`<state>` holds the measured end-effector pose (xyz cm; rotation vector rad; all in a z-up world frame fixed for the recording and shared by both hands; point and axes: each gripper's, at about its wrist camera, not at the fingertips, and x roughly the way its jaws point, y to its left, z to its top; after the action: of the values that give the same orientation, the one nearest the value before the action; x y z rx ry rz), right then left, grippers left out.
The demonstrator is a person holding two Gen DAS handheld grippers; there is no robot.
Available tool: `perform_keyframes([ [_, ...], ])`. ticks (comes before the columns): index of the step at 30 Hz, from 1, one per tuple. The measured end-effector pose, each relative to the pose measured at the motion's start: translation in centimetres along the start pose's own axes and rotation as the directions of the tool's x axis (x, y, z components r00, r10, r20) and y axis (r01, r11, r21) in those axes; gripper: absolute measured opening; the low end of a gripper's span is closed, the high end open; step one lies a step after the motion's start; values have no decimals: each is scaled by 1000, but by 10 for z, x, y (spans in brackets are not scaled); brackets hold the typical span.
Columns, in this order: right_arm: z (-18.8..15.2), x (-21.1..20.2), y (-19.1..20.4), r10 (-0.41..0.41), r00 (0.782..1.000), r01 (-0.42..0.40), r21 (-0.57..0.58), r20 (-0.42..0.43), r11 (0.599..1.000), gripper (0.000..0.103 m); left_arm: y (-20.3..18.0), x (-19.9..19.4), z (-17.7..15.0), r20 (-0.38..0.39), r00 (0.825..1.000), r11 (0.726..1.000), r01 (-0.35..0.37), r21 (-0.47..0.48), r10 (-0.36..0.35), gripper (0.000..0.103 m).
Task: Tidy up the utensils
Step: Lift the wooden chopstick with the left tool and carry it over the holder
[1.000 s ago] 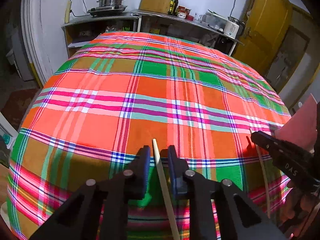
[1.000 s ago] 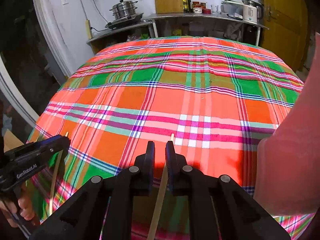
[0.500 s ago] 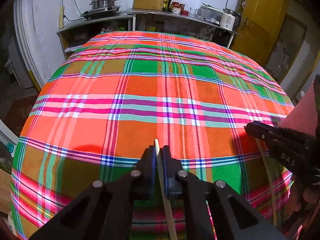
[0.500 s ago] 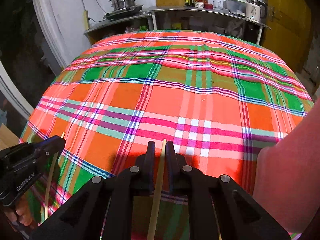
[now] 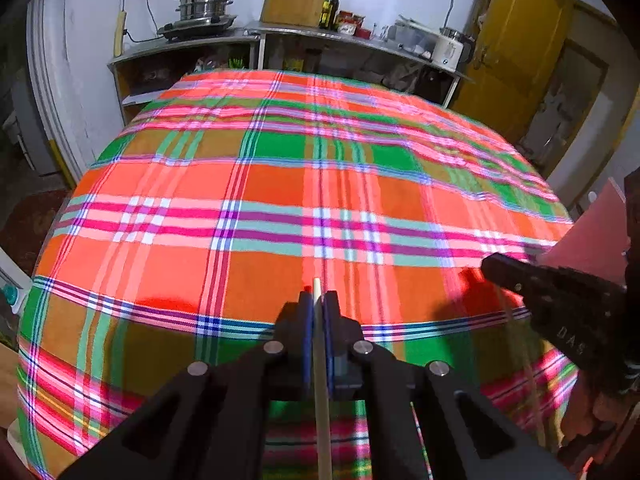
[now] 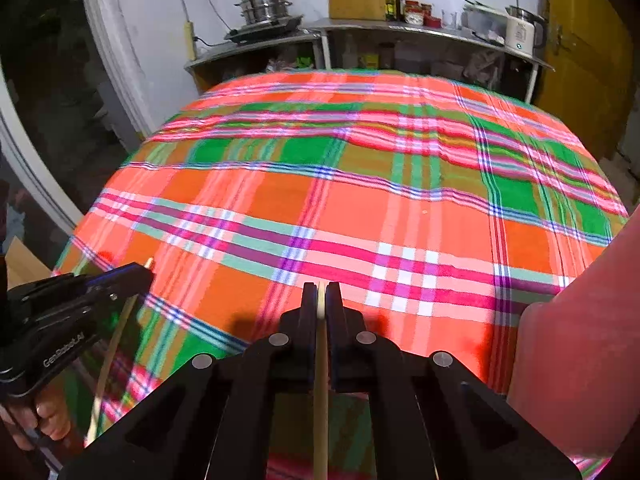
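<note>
Two pale wooden chopsticks are held over the near edge of the plaid-covered table (image 5: 280,184). My left gripper (image 5: 318,298) is shut on one chopstick (image 5: 322,420), whose tip pokes out just past the pads. In the right wrist view that gripper (image 6: 146,270) sits at the left with its chopstick (image 6: 110,356) slanting down beneath it. My right gripper (image 6: 321,290) is shut on the other chopstick (image 6: 320,420). It appears at the right of the left wrist view (image 5: 490,266), its chopstick (image 5: 530,384) blurred below it.
The red, green and orange cloth (image 6: 360,208) covers the whole table. A large pink surface (image 6: 580,340) fills the right edge; I cannot tell what it is. Behind stand metal shelves (image 5: 340,36) with a steamer pot (image 5: 204,0), bottles and a kettle (image 6: 520,34). A yellow door (image 5: 520,48) is at the right.
Both pairs of jaws have closed onto their chopsticks: the left first, the right in the last half second. Both hands stayed about where they were.
</note>
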<state>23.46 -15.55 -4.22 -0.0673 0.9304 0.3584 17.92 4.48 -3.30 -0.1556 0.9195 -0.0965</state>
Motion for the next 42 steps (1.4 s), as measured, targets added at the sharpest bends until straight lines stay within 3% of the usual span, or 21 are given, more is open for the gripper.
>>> perform_keyframes([
  [10,8,-47,21,41,994,-36,-46,106,998,4,-12,-53,13,93,994,998,55,21,-57,6],
  [24,6,-127,29,82,963,-68,-65,258,996,4,-38,-116,18,189,975,991,104,82,-118,6],
  [42,-18,-194,-1,49,933,-48,-11,355,999,4,-84,-154,5,197,961,973,165,162,-196,6],
])
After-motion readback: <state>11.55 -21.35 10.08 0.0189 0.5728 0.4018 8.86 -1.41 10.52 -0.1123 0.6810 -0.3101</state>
